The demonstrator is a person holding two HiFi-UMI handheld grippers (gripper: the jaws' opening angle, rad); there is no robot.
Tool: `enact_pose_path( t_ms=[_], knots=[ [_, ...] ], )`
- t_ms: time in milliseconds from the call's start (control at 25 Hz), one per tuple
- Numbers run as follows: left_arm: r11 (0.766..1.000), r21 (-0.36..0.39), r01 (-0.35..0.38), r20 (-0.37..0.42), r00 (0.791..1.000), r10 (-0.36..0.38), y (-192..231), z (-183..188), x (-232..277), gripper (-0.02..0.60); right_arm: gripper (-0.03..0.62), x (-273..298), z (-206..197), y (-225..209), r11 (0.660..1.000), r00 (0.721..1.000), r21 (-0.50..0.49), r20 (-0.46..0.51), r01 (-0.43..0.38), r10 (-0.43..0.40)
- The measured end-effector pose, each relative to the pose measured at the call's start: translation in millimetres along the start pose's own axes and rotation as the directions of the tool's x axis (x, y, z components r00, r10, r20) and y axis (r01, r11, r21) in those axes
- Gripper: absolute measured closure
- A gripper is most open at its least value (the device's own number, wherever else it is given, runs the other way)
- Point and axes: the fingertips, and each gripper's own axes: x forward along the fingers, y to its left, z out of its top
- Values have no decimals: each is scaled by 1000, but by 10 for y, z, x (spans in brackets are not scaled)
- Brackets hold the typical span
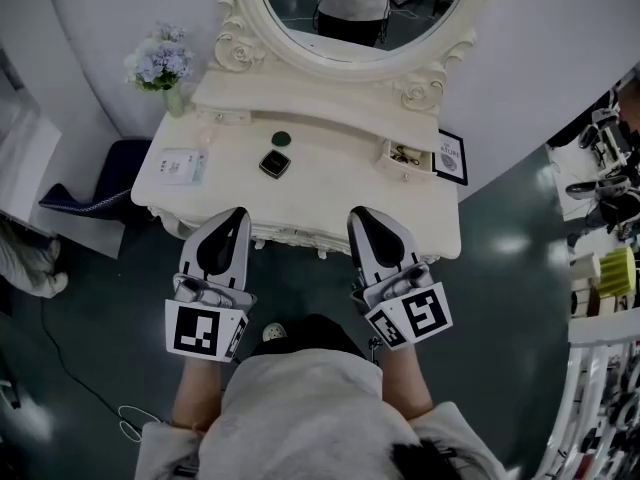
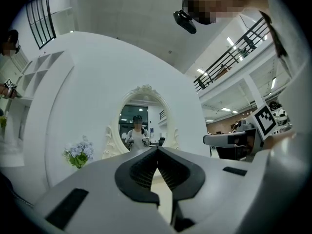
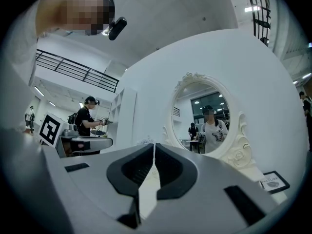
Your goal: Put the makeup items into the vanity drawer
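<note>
On the white vanity top (image 1: 330, 193) lie a small round dark green item (image 1: 281, 138), a black square compact (image 1: 275, 163) and a pale flat packet (image 1: 182, 165). A small drawer (image 1: 405, 156) at the vanity's right stands open with small items inside. My left gripper (image 1: 238, 212) and right gripper (image 1: 357, 213) hover side by side at the vanity's front edge, short of the items. Both are shut with nothing between the jaws. The closed tips show in the left gripper view (image 2: 157, 149) and the right gripper view (image 3: 154, 144), both facing the oval mirror (image 3: 207, 118).
A vase of pale blue flowers (image 1: 162, 63) stands at the back left corner, a framed card (image 1: 451, 156) at the right edge. A dark blue seat (image 1: 100, 183) sits left of the vanity. Racks with objects (image 1: 600, 268) line the right. Another person (image 3: 90, 116) stands farther off.
</note>
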Motion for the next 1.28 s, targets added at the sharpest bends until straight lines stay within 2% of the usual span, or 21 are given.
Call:
enact_pose_path(
  t_ms=[120,480,720,1080,1280],
  knots=[
    [1000,-11,6,22,1000,-6,15,47,89,568,569,21,5,-44,1000,1000,4,-5,11,-11],
    [1000,-10,12,8,1000,-12,119,-20,471,568,569,338,-36,-345,1000,1000,16,-7,9,-8],
    [1000,2,-9,-20,1000,9,251,-83,802,568,569,654,-59,-600,1000,1000,17,-9,-21,22],
    [999,11,-53,3,999,53,366,-91,1289,568,569,1072,-123,-968,996,997,17,-15,-82,82],
    [996,30,-79,-24,997,80,401,-163,1485,568,569,1242,-170,-1121,993,993,18,-17,-120,120]
  ],
)
